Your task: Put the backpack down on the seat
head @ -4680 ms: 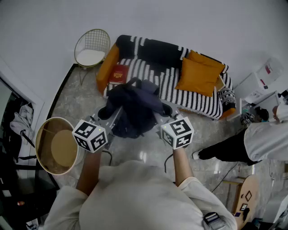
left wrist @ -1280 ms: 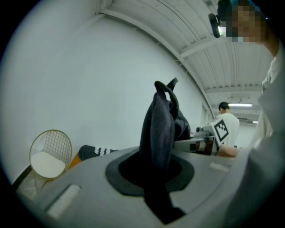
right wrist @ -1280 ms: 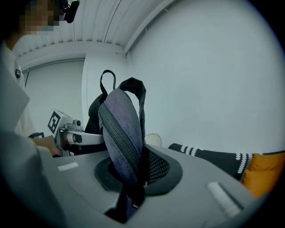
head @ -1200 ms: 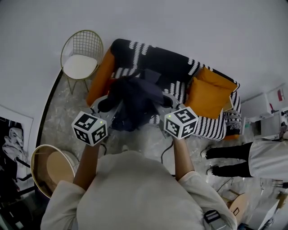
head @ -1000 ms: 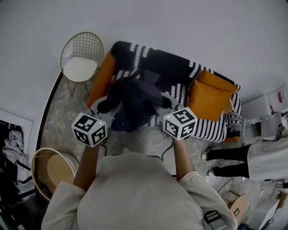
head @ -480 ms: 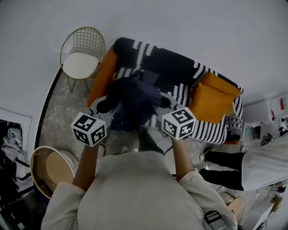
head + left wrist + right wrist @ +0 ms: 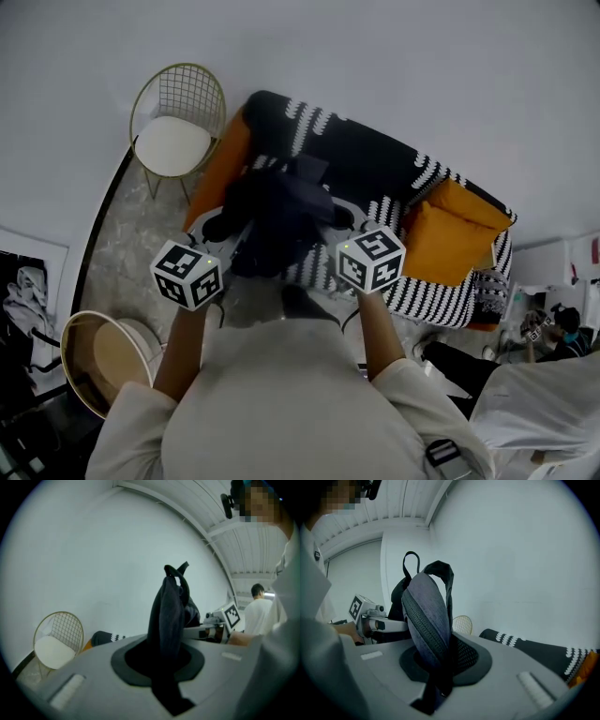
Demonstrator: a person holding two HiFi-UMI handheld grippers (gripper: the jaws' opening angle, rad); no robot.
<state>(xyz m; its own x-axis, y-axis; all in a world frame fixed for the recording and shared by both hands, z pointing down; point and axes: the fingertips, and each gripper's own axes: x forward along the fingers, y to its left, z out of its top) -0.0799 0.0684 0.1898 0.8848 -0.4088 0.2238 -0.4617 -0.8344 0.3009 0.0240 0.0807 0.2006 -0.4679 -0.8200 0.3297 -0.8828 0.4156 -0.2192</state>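
A pale marbled floor point(image 7: 141, 244) is running up to a plain white wall point(image 7: 394, 66). A black-and-white patterned sofa point(image 7: 375, 169) is standing against the wall at 1 o'clock, with an orange cushion point(image 7: 455, 234) lying on it at 3 o'clock. A gold wire chair point(image 7: 178, 112) is sitting at 11 o'clock, a round basket point(image 7: 98, 356) at 8 o'clock, and another person point(image 7: 534, 412) at 4 o'clock.

The dark backpack point(image 7: 277, 220) is hanging over the sofa's left end at 12 o'clock. The left gripper point(image 7: 161, 658) is pinching a dark fold of it with its jaws nearly closed. The right gripper point(image 7: 440, 660) is clamping its zippered edge likewise.

The marker cubes point(image 7: 187, 274) are showing black-and-white square patterns.
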